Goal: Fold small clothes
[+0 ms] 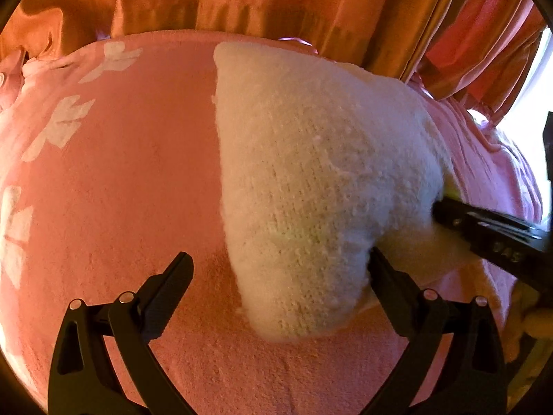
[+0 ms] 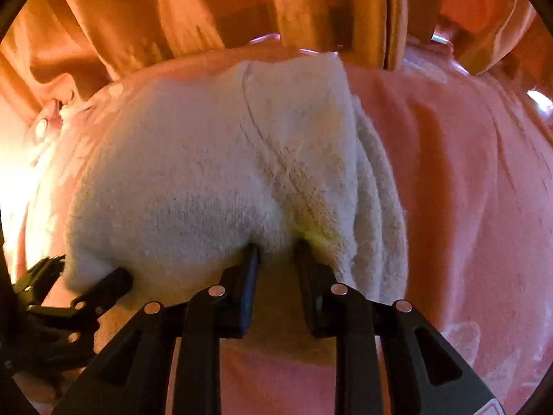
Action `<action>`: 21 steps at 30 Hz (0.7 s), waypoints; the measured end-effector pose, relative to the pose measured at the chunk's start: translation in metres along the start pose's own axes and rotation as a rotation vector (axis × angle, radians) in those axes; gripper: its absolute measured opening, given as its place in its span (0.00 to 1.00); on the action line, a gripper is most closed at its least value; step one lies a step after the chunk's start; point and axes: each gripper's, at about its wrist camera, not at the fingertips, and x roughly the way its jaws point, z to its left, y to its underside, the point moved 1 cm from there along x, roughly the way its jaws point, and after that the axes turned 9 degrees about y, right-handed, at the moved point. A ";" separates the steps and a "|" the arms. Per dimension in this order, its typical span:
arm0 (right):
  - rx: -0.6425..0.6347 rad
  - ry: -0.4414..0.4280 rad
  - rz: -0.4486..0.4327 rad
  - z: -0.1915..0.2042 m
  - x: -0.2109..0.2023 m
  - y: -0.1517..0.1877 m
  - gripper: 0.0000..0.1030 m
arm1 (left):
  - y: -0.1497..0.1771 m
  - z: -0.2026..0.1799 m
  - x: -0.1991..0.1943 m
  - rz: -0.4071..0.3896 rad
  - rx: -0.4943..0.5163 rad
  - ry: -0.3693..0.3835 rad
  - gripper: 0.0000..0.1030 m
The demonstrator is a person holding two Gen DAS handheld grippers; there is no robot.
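A small cream knitted garment (image 1: 311, 159) lies folded on a pink towel (image 1: 131, 173). My left gripper (image 1: 280, 263) is open, its fingers wide apart on either side of the garment's near corner, which lies between them. My right gripper (image 2: 276, 252) has its fingers close together with a fold of the garment's near edge (image 2: 214, 180) between them; it also shows in the left wrist view (image 1: 484, 224) at the garment's right side. The left gripper shows in the right wrist view (image 2: 69, 297) at the garment's lower left.
Orange curtains (image 1: 276, 0) hang close behind the towel-covered surface. The towel has white flower prints (image 1: 65, 121) on its left part. A bright window (image 1: 532, 90) is at the far right. Bare pink towel (image 2: 466, 190) lies right of the garment.
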 end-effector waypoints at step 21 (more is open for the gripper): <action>0.390 -0.202 0.069 -0.075 0.051 0.000 0.83 | -0.040 0.046 0.016 -0.026 -0.295 0.298 0.96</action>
